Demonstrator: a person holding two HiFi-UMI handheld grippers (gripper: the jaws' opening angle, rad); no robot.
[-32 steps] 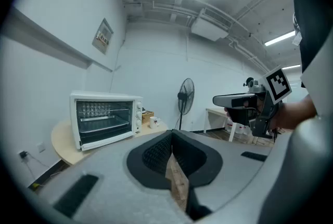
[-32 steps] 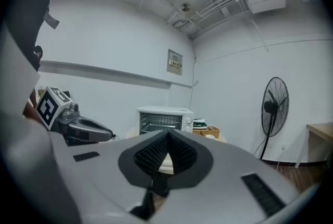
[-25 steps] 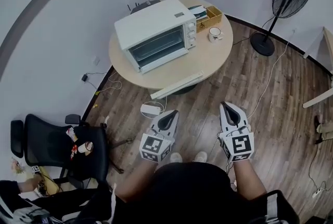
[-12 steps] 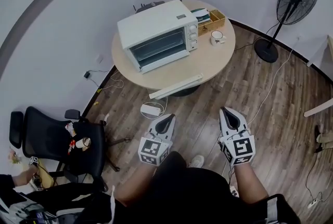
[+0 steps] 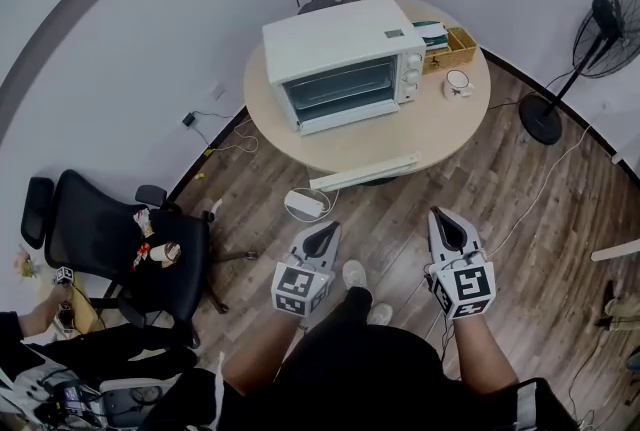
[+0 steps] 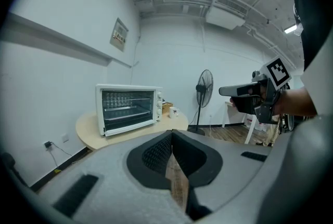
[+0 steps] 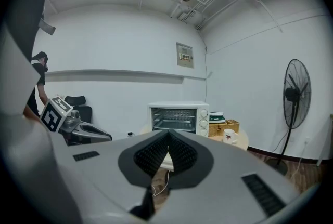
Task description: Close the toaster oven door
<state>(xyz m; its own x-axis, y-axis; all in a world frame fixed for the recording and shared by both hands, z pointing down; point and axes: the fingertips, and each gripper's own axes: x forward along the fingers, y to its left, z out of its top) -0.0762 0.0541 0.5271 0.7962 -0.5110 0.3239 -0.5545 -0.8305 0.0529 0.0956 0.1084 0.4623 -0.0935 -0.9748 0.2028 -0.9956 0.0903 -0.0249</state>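
A white toaster oven stands on a round wooden table, well ahead of both grippers. Its glass door faces me and looks upright; racks show through it in the left gripper view and the right gripper view. My left gripper and right gripper hover side by side over the wood floor, far short of the table. Both are shut with nothing between the pads. The left gripper's jaws and the right gripper's jaws meet in a closed seam.
On the table by the oven sit a mug and a wooden box; a long white bar lies at its front edge. A white device with cables lies on the floor. A black office chair is at left, a standing fan at right.
The view has swung, so the table and oven now sit further right in the picture. Both grippers have dropped a little and stay shut. The person's feet have shifted.
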